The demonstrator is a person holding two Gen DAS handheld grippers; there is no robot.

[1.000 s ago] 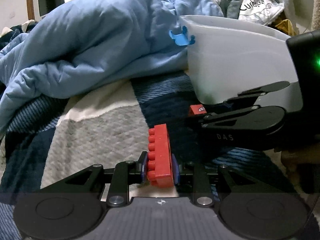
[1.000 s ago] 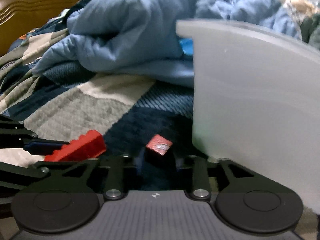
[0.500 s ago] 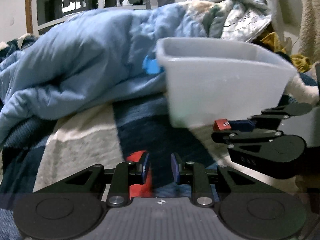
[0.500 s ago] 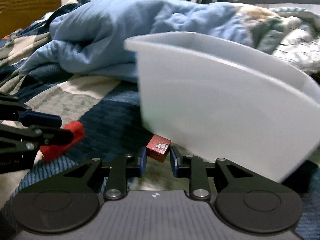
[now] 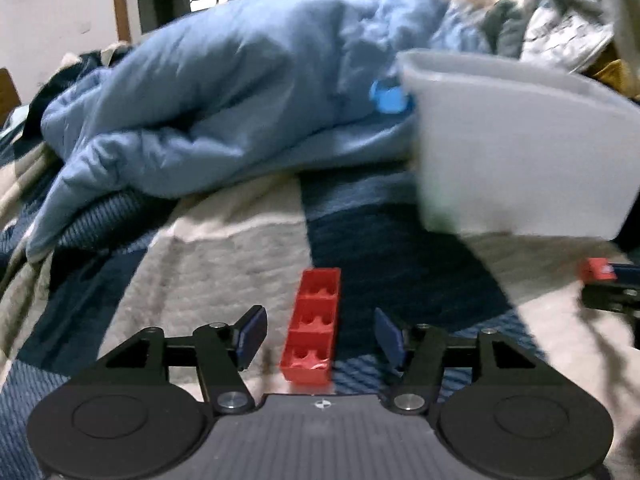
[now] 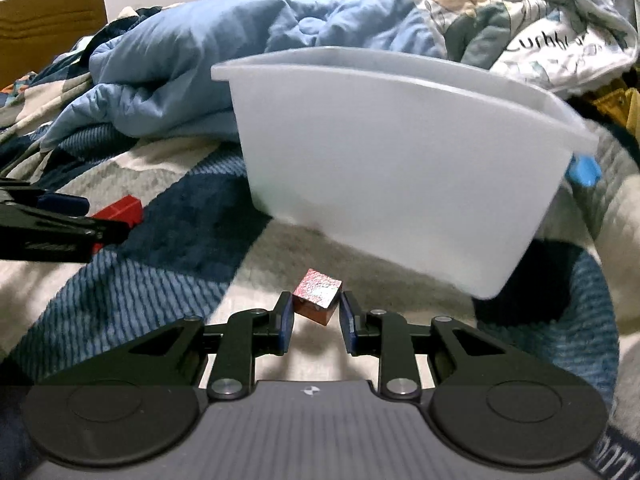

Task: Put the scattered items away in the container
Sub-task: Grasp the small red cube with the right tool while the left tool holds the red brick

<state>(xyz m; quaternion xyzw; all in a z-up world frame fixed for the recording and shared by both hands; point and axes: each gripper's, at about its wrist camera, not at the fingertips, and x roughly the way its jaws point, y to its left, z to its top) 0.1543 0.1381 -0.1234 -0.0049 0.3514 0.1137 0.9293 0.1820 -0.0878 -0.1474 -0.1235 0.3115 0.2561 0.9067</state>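
A long red toy brick [image 5: 314, 326] lies hollow side up on the checked blanket between the spread fingers of my left gripper [image 5: 316, 334], which is open and not touching it. My right gripper [image 6: 315, 320] is shut on a small red cube [image 6: 317, 295] and holds it just above the blanket in front of the white plastic tub [image 6: 400, 160]. The tub [image 5: 520, 160] also shows at the right of the left wrist view. In the right wrist view the red brick [image 6: 120, 210] and the left gripper's fingers [image 6: 60, 220] show at the left.
A bunched light-blue duvet [image 5: 224, 108] lies behind the tub. A blue plastic clip [image 5: 386, 98] sits by the tub's rim, and it shows in the right wrist view [image 6: 584, 170] too. A patterned quilt [image 6: 552, 40] is at the back right. A wooden headboard [image 6: 48, 28] is far left.
My left gripper opened and the long red brick now lies on the blanket between its fingers. My right gripper closed on the small red cube and lifted it back from the tub.
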